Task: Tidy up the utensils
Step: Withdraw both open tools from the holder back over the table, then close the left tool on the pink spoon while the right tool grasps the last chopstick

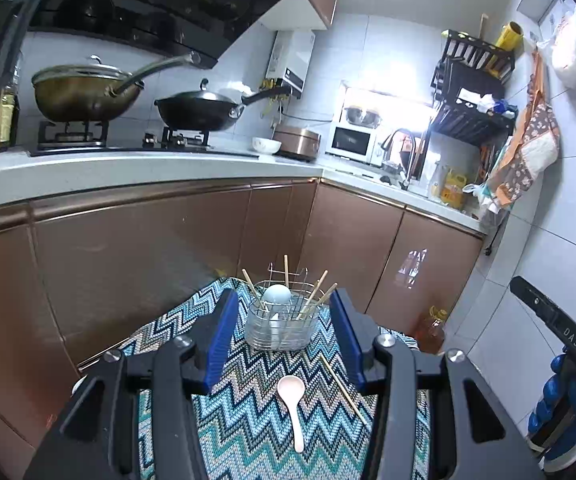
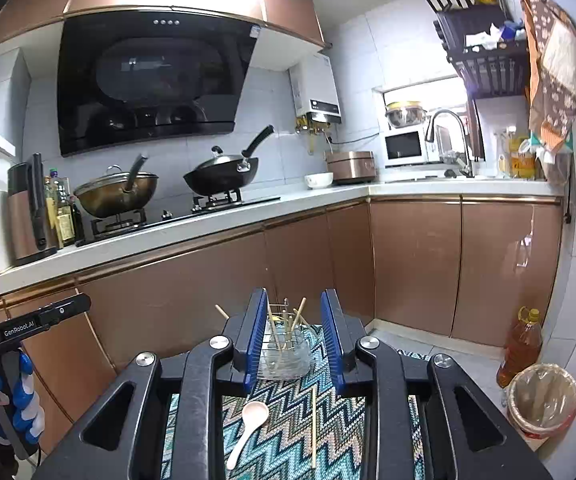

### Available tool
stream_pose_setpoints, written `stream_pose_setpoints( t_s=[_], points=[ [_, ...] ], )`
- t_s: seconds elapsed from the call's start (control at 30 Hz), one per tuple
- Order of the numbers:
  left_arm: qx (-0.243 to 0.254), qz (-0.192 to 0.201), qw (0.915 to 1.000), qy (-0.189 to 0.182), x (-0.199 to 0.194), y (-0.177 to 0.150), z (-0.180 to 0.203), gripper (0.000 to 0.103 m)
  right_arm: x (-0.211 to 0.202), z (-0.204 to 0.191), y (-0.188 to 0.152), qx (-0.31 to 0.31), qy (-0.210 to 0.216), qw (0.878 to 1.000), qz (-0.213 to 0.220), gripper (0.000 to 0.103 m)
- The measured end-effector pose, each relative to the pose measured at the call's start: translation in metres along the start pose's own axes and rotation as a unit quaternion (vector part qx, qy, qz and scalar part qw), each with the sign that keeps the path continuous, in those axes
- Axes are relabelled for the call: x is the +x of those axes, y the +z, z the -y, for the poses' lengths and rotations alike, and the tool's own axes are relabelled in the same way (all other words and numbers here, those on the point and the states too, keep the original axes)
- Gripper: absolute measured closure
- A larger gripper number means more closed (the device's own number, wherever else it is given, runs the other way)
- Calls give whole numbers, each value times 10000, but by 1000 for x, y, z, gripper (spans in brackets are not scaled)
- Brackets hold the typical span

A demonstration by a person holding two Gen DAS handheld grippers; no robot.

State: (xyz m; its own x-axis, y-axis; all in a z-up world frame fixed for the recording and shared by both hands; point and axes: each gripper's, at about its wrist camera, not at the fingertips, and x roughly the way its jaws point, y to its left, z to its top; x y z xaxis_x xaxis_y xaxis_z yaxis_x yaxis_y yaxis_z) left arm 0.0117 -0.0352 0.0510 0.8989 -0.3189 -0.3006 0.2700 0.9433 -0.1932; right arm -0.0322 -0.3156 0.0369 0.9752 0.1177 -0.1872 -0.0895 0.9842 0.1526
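While both tongs, left (image 1: 284, 336) and right (image 2: 294, 340), are hanging open and empty, a pink spoon (image 1: 293, 404) and a chopstick (image 1: 344, 390) are lying on the zigzag cloth (image 1: 248, 420) just before the utensil holder (image 1: 282, 326).

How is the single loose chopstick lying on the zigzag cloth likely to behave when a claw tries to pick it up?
The loose chopstick looks thin, straight and stiff, so probably very light. Lying flat on the zigzag cloth, it leaves little to pinch and may roll or slip aside. Gripped near one end, it could pivot between the pads.
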Motion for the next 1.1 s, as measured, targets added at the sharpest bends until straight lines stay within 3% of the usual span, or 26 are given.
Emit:
stream_pose_setpoints(
  t_s=[0.23, 0.5, 0.77, 0.97, 1.1],
  points=[
    [-24, -56, 10000, -29, -29, -9, -7, 57, -27, -15, 1, -105, 27, 9999, -19, 72],
    [-173, -345, 9991, -155, -18, -20, -13, 57, -26, -21, -3, -214, 97, 9996, -182, 72],
    [-433, -1207, 9910, -392, 51, -49, -25, 57, 23, 0, -30, -69, 73, 9968, -789, 72],
    [-729, -1972, 9754, -669, 121, -79, -38, 57, 77, 17, -59, 37, 40, 9899, -1418, 72],
    [-931, -2543, 9587, -866, 176, -103, -49, 57, 126, 26, -83, 116, 109, 9785, -2054, 72]
  ],
)
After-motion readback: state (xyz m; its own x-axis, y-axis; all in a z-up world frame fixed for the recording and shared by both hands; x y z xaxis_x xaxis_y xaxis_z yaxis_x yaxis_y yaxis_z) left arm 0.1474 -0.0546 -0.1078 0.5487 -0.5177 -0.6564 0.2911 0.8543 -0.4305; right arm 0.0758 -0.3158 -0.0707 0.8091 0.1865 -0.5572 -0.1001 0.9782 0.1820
